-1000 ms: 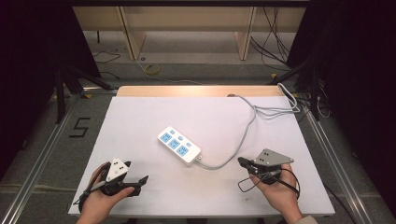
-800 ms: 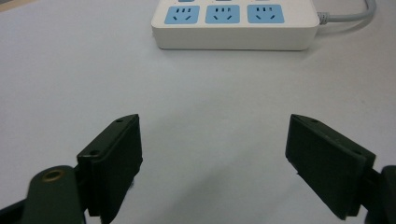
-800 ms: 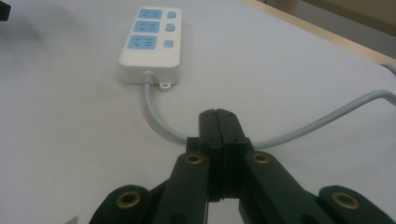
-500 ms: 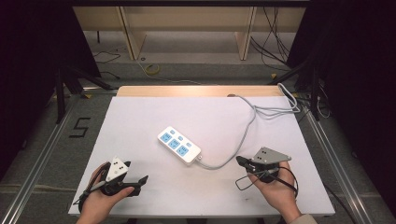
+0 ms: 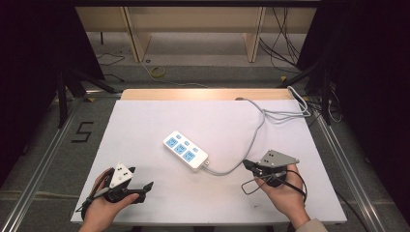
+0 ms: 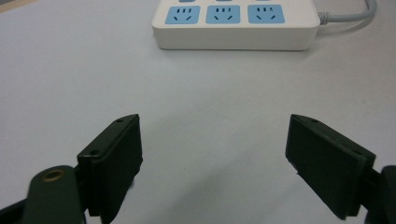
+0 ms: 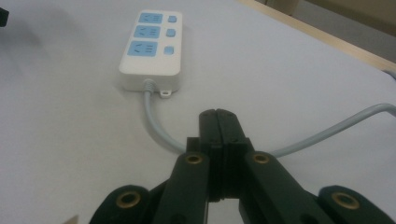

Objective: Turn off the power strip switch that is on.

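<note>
A white power strip (image 5: 185, 151) with blue sockets lies at the middle of the white table (image 5: 145, 121). Its grey cable (image 5: 261, 121) curves right and off the far right corner. My left gripper (image 5: 141, 177) rests near the front left edge. In the left gripper view its jaws (image 6: 215, 140) stand wide open around bare table, facing the power strip (image 6: 236, 23). My right gripper (image 5: 245, 164) lies at the front right, pointing left. Its jaws (image 7: 218, 114) are shut together, with the cable (image 7: 327, 130) passing on the table just beyond them toward the power strip (image 7: 152, 46).
A wooden strip (image 5: 203, 94) borders the table's far edge. Loose cable loops (image 5: 295, 108) hang off the far right corner. Metal rails (image 5: 43, 159) run along both sides of the table, and dark stands (image 5: 67, 77) are on the floor beyond.
My right gripper has edged slightly left toward the cable. The left gripper and the power strip have stayed in place.
</note>
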`<action>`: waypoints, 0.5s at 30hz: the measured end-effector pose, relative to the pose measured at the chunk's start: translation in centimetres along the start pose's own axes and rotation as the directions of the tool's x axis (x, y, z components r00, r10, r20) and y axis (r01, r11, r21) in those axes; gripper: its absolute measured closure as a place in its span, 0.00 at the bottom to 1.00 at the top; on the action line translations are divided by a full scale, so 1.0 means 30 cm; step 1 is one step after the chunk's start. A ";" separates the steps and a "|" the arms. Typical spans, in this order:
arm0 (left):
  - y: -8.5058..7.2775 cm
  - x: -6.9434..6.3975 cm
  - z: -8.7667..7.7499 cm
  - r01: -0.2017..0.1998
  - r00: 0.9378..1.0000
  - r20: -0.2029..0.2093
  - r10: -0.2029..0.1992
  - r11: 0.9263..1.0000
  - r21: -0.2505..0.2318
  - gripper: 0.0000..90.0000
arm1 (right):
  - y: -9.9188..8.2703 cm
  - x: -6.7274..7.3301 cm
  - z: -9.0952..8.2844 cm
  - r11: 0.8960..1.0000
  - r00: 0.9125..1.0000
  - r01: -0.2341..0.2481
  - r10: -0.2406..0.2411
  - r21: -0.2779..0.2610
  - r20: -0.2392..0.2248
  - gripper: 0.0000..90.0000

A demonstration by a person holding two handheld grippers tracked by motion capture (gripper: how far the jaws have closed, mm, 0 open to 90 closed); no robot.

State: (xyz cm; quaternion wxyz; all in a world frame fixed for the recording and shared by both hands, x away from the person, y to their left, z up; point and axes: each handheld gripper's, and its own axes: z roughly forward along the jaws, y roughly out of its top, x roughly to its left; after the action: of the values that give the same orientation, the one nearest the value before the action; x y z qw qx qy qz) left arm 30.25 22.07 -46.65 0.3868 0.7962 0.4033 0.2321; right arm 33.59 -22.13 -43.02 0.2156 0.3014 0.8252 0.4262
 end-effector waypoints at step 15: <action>0.000 -0.001 0.000 0.003 1.000 0.000 -0.003 1.000 0.000 0.21 | 0.021 -0.002 0.002 1.000 1.000 -0.001 0.001 0.005 0.005 1.00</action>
State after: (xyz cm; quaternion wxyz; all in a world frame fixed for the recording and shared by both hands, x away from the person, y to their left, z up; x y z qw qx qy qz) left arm 30.24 22.06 -46.66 0.3869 0.7956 0.4044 0.2318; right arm 33.87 -21.86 -42.51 0.2168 0.3036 0.8256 0.4234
